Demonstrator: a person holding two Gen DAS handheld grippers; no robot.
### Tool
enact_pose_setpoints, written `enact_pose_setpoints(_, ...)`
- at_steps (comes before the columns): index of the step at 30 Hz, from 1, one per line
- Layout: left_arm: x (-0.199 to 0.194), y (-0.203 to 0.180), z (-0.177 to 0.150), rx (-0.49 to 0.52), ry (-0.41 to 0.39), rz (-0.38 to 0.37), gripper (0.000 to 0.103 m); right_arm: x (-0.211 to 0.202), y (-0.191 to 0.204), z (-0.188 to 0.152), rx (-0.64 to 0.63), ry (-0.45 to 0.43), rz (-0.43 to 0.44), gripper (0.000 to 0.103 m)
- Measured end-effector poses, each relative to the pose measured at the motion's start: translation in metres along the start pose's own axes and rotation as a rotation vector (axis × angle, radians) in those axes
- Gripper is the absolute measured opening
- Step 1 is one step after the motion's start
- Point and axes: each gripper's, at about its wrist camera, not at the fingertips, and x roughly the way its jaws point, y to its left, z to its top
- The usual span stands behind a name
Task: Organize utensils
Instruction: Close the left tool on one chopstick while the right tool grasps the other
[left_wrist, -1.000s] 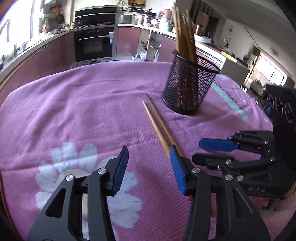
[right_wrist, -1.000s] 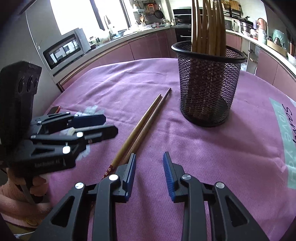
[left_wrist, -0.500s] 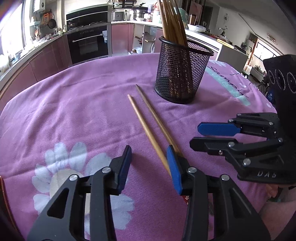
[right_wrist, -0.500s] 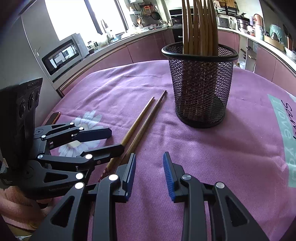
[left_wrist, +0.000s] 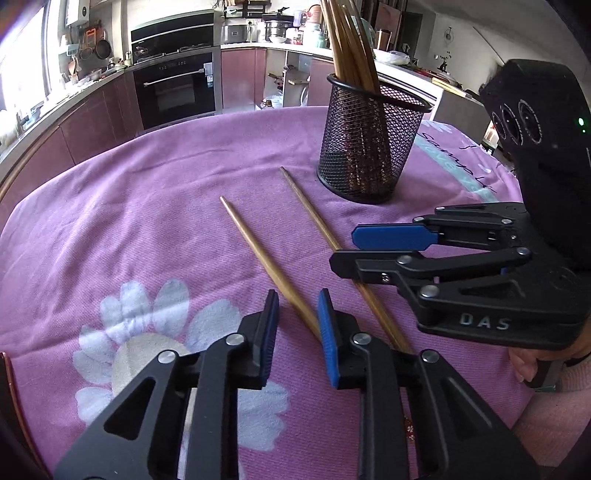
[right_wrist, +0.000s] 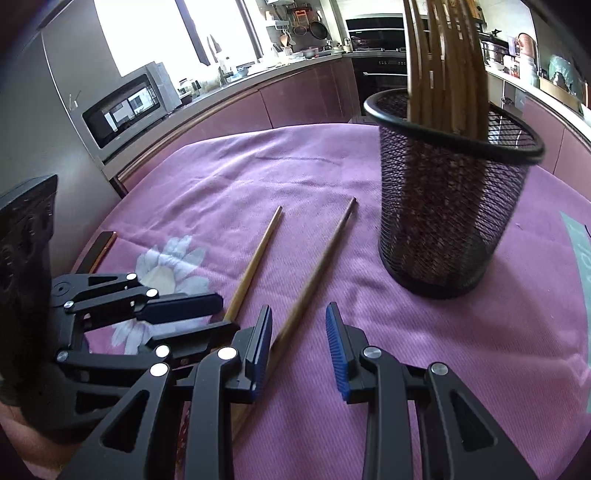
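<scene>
Two wooden chopsticks lie apart on the purple tablecloth. The left chopstick (left_wrist: 258, 251) (right_wrist: 255, 266) runs between the open fingers of my left gripper (left_wrist: 297, 306). The right chopstick (left_wrist: 314, 218) (right_wrist: 317, 266) runs between the open fingers of my right gripper (right_wrist: 299, 325), which also shows in the left wrist view (left_wrist: 341, 247). My left gripper also shows in the right wrist view (right_wrist: 225, 314). A black mesh holder (left_wrist: 369, 147) (right_wrist: 447, 221) with several chopsticks upright in it stands beyond the loose ones. Neither gripper holds anything.
A white flower print (left_wrist: 155, 332) marks the cloth near me. A dark flat object (right_wrist: 99, 251) lies at the table's left edge. Kitchen counters and an oven (left_wrist: 173, 88) stand behind the round table.
Both grippers have moved forward and lower, each lining up over one chopstick. The two chopsticks now lie further apart than before. Both grippers stay open.
</scene>
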Motion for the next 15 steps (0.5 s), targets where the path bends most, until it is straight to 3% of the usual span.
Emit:
enact_pose_setpoints(9, 0.0009, 0.0024, -0.0005, -0.033, -0.003, -0.003, 0.022, -0.0021, -0.001, -0.0022, 0.0, 0.005, -0.008, 0.013)
enact_pose_setpoints(11, 0.0008, 0.0045, 0.0007, -0.043, -0.004, 0.004, 0.03, -0.0031, -0.0005, -0.0041, 0.0, 0.012, -0.005, 0.013)
enact_pose_setpoints(15, 0.0028, 0.0087, 0.0033, -0.056, 0.003, 0.018, 0.033, -0.0023, -0.0012, -0.0024, 0.007, 0.02, -0.015, 0.014)
